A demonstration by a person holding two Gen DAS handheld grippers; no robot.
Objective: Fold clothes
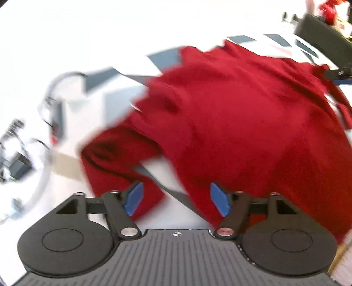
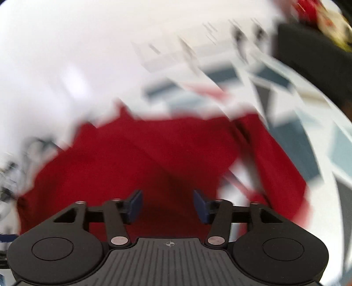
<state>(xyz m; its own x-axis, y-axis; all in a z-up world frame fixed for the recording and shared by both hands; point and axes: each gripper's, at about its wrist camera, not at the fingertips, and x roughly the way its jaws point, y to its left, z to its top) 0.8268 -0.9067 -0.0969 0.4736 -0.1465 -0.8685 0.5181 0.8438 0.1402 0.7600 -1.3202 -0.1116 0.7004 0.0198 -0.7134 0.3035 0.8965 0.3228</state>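
Observation:
A red garment [image 1: 231, 123] lies spread on a white surface with dark geometric shapes [image 1: 162, 57]. One sleeve [image 1: 114, 158] sticks out toward the left. My left gripper [image 1: 177, 199] hovers above the garment's near edge, jaws wide apart, nothing between the blue pads [image 1: 135, 198]. In the right wrist view, which is heavily blurred, the same red garment [image 2: 143, 158] fills the middle. My right gripper [image 2: 168, 206] stands open over the cloth with its dark blue pads [image 2: 201, 206] apart and holding nothing. The other gripper's tip [image 1: 338, 74] shows at the garment's far right edge in the left wrist view.
Grey cables and a dark box [image 1: 19, 162] lie off to the left. A black object [image 1: 325, 41] stands at the back right, with something red [image 1: 330, 11] behind it. The patterned surface [image 2: 308, 140] runs on to the right of the garment.

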